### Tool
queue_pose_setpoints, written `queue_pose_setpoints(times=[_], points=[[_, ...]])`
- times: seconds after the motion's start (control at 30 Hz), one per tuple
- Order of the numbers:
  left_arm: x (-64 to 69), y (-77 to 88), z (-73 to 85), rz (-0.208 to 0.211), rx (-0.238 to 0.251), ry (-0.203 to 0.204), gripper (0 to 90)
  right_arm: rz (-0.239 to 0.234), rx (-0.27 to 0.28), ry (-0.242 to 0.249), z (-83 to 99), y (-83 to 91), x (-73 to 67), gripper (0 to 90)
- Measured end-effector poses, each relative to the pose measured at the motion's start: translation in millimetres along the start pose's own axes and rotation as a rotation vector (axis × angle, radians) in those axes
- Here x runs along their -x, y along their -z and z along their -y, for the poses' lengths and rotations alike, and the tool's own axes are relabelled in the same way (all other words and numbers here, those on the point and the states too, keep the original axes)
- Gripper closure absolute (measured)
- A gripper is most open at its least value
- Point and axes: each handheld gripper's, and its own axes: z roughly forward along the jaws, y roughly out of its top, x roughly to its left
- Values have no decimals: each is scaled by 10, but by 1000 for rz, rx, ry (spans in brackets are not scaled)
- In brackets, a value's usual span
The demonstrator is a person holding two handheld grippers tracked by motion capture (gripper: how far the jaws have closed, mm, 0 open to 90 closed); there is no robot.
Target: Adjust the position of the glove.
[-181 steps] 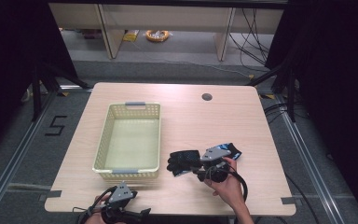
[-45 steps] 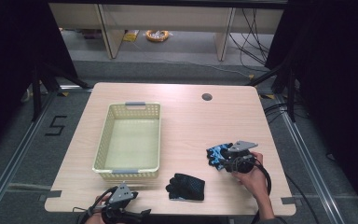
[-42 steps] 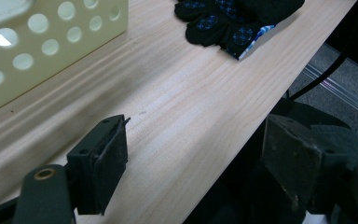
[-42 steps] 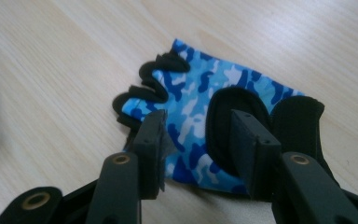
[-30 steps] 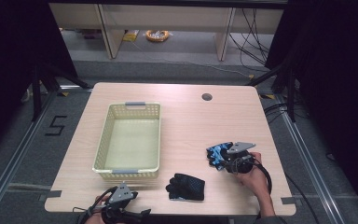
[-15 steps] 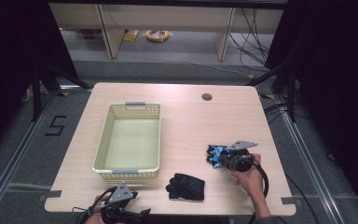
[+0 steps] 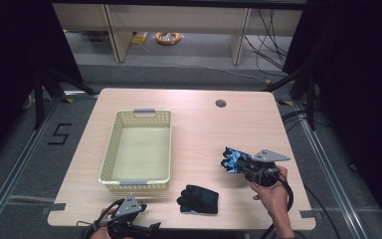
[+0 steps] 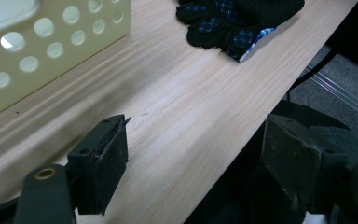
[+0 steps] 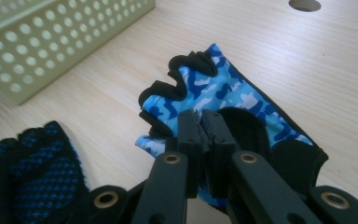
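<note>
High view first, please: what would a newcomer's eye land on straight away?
Probably the blue camouflage glove, pinched in the right gripper near the table's right edge; the right gripper view shows the jaws shut on its fabric. Next, the pale perforated basket standing empty left of centre, and the black glove lying flat near the front edge.

The high view sits above the near edge of the tabletop [image 7: 194, 124] and looks forward and down, far enough back to take in the floor beyond. The left gripper view rides low at the tabletop's near edge, really close to the wood, with the basket [image 8: 51, 51] in its upper left and the black glove [image 8: 233, 23] at top centre (both also in the high view). The right gripper view looks down along its tongs [image 9: 205, 140] at the blue glove [image 9: 228, 93], basket upper left.
</note>
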Motion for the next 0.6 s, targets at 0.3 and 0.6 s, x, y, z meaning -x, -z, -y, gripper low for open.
queue_pose_setpoints(times=[0.3, 0.6], points=[[8, -8, 5, -2, 7, 30, 221, -33, 39, -27, -26, 113, -370, 876], [-4, -2, 3, -7, 11, 15, 220, -92, 36, 13, -26, 98, -759, 875]])
